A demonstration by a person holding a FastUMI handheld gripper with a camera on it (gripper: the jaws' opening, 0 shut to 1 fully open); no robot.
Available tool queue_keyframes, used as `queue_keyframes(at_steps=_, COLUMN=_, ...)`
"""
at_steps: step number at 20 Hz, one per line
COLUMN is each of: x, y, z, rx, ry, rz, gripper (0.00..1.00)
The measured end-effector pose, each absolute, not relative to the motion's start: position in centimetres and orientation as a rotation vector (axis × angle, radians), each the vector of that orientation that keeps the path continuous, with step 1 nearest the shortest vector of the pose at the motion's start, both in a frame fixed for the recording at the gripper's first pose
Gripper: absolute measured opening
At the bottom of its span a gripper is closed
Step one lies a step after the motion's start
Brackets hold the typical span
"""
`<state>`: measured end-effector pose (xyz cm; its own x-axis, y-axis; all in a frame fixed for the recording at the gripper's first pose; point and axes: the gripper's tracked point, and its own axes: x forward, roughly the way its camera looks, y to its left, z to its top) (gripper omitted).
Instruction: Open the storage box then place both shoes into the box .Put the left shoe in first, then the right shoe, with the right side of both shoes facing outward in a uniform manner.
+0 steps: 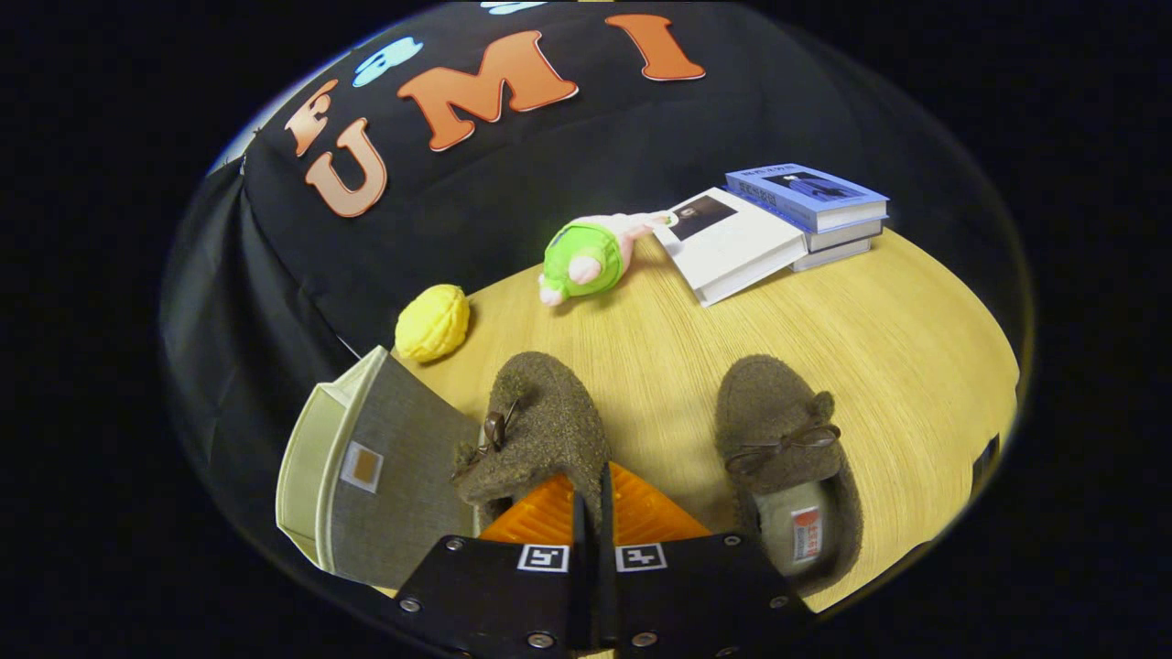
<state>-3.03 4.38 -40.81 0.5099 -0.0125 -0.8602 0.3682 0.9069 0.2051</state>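
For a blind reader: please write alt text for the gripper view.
The gripper has its fingers nearly closed on the rim of the left slipper, beside a grey storage box. The right slipper lies apart on the wooden table; beyond are a yellow ball, a plush toy and books.

Hand-held gripper (593, 499) pinching left slipper's (540, 430) rim, right slipper (778, 439) beside, grey box (385, 476) left.

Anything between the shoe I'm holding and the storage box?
Nothing visible: the gripper looks shut on the shoe, which sits right beside the storage box. The box's lid looks closed, though.
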Motion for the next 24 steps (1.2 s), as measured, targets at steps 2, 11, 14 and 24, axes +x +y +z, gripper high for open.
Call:
queue_keyframes(at_steps=2, x=-1.9, y=5.7, z=-39.0, rx=0.398, ry=0.99, rz=-0.214, gripper=0.04)
queue_keyframes(at_steps=11, x=4.0, y=13.9, z=-31.0, rx=0.432, ry=0.876, rz=-0.068, gripper=0.04)
queue_keyframes(at_steps=14, x=4.9, y=17.3, z=-30.0, rx=0.445, ry=0.873, rz=-0.011, gripper=0.04)
queue_keyframes(at_steps=24, x=5.1, y=26.1, z=-33.9, rx=0.462, ry=1.002, rz=0.076, gripper=0.04)
